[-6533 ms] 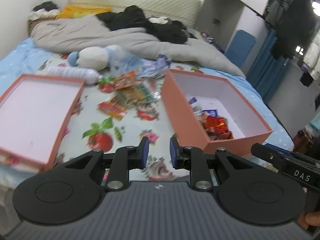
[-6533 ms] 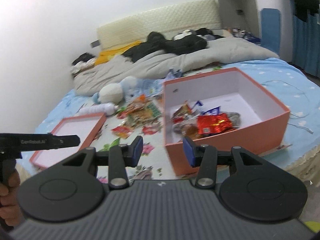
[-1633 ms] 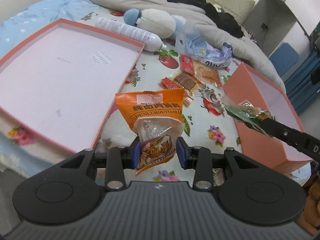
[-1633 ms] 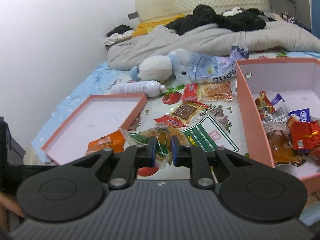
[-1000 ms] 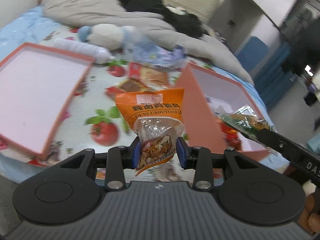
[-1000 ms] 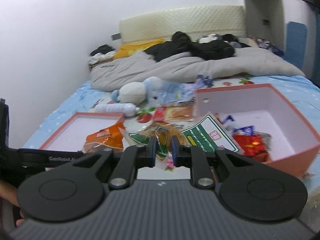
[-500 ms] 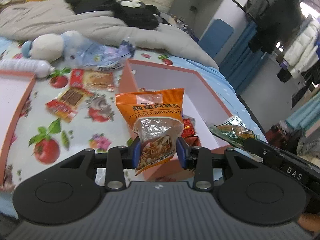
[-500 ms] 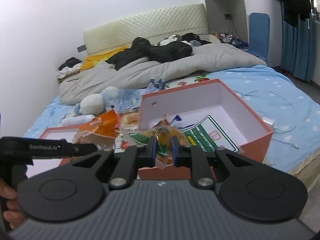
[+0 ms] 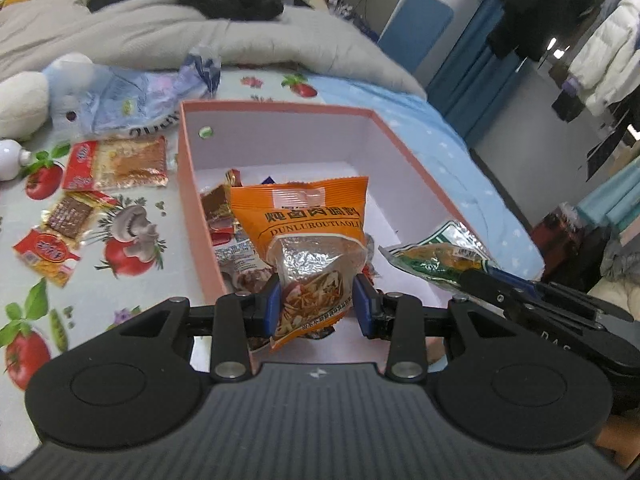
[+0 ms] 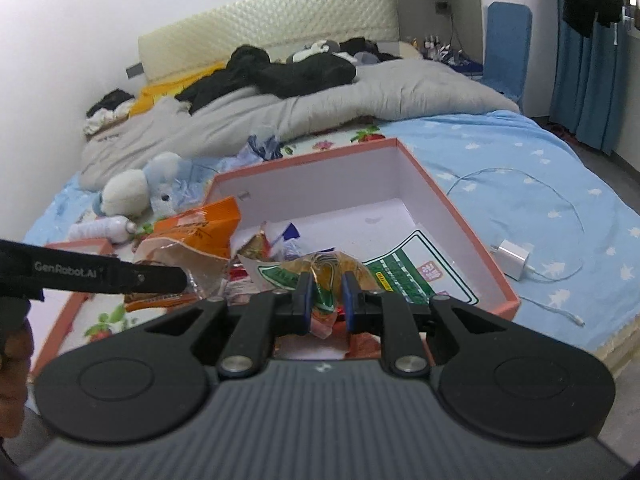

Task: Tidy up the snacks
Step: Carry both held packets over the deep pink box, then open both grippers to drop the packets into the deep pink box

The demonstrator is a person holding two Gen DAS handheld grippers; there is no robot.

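— Holding two packets over the box [image 9: 200, 216] right now. What do you want to know?

— Which tool has which?

— My left tool [image 9: 318, 306] is clamped on the orange packet [image 9: 304, 216] by its clear lower end, so the packet stands upright between the blue pads [image 9: 273, 304]. My right tool [image 10: 324, 296] is pressed together on the green packet [image 10: 400, 268], which fans out ahead of the fingers.

— Where are they relative to the box?

— Both hang above its open top. From the left wrist, the orange packet sits over the near left part of the box, and the green packet [image 9: 440, 258] pokes in from the right with the right tool [image 9: 476, 280] behind it. From the right wrist, the orange packet [image 10: 196, 236] is at the box's left side, just beside the green one.

— Anything already inside?

— Yes, a heap of wrapped snacks [image 9: 228, 236] lies against the left wall; the rest of the floor is bare.

— And outside the box?

— Three snacks are on the bed: a red-and-orange pack [image 9: 116, 162], a brown one [image 9: 68, 216] and a small red one [image 9: 44, 254], all left of the box. A plush toy [image 10: 124, 192] and a white bottle [image 10: 100, 228] lie farther off. A charger [image 10: 514, 258] with its cable rests on the blue sheet [image 10: 540, 184] to the box's right. The lid [image 10: 72, 308] lies left, mostly hidden by my left tool [image 10: 176, 280].
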